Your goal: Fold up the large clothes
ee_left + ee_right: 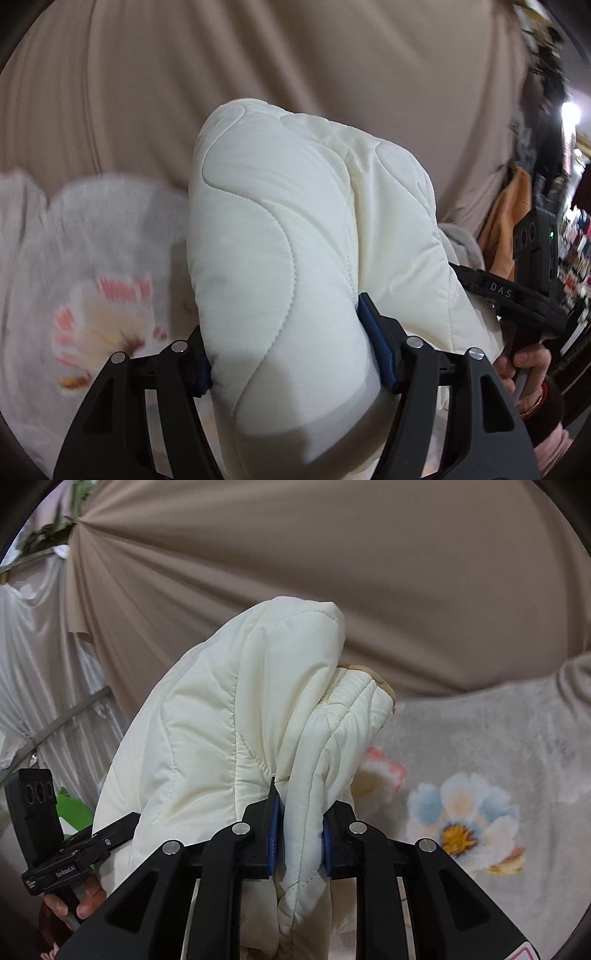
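I count one garment between my two grippers: a cream quilted jacket [295, 258], puffy and bunched, lifted above a pale floral bedspread [92, 295]. In the left wrist view the bedspread lies at the left with one blurred pink and yellow flower printed on it, and a beige curtain [258, 55] fills the whole upper field behind. My left gripper [291, 354] has its jaws spread wide around a thick roll of the jacket, the blue pads [376, 347] pressing into the padding on both sides, so the grip is firm but far from closed. To the right of that roll, my right hand [524, 369] shows at the edge, wrapped round the handle of the other tool, with cluttered, blurred shelves beyond it. In the right wrist view, white drapes [44, 664] hang at the far left beside the beige curtain, and my left hand [85, 901] holds its handle low in the corner. My right gripper [299, 842] has its jaws nearly together, pinching a narrow fold of the jacket, which rises in a hump above them. To the right the bedspread lies open, showing two printed flowers, one pink and one blue.
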Motion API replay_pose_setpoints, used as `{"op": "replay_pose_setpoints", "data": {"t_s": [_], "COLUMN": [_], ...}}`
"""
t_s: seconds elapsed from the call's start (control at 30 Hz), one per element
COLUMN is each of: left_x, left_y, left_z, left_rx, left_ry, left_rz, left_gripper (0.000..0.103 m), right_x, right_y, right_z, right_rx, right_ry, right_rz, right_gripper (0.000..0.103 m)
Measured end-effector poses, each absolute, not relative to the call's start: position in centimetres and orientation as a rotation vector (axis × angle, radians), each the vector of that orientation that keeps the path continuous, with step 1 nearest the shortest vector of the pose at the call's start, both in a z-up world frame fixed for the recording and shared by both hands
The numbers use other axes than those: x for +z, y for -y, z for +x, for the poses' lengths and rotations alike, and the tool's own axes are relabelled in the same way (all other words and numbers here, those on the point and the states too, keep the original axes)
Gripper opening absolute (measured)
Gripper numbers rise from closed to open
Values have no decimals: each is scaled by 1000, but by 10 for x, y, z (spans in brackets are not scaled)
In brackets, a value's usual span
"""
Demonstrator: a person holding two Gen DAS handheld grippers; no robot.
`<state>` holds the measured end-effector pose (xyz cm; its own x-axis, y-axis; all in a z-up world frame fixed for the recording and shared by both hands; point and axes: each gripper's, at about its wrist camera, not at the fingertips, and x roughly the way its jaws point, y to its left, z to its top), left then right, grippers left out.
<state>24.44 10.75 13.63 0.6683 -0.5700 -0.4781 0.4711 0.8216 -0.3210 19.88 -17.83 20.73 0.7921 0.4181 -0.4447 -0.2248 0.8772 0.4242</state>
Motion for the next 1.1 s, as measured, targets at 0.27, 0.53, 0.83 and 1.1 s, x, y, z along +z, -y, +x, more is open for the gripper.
{"op": "replay_pose_setpoints", "data": {"t_s": [0.27, 0.53, 0.83, 1.1], "left_x": [36, 95, 97, 82], "left_y": [-139, -119, -117, -128], "left_z": [302, 222, 218, 233], "left_rx": [-470, -321, -330, -310], "left_ry": [-771, -523, -585, -641], "left_rz": [-291, 76, 2, -55], "left_gripper": [88, 90, 90, 90], "right_x": [105, 168, 138, 125], "right_y": [201, 214, 211, 197], "right_z": [246, 165, 192, 224], "right_rx": [323, 385, 322, 325], "right_ry": [-675, -521, -622, -707], "right_rz": [564, 488, 509, 482], "right_gripper": [61, 63, 65, 66]}}
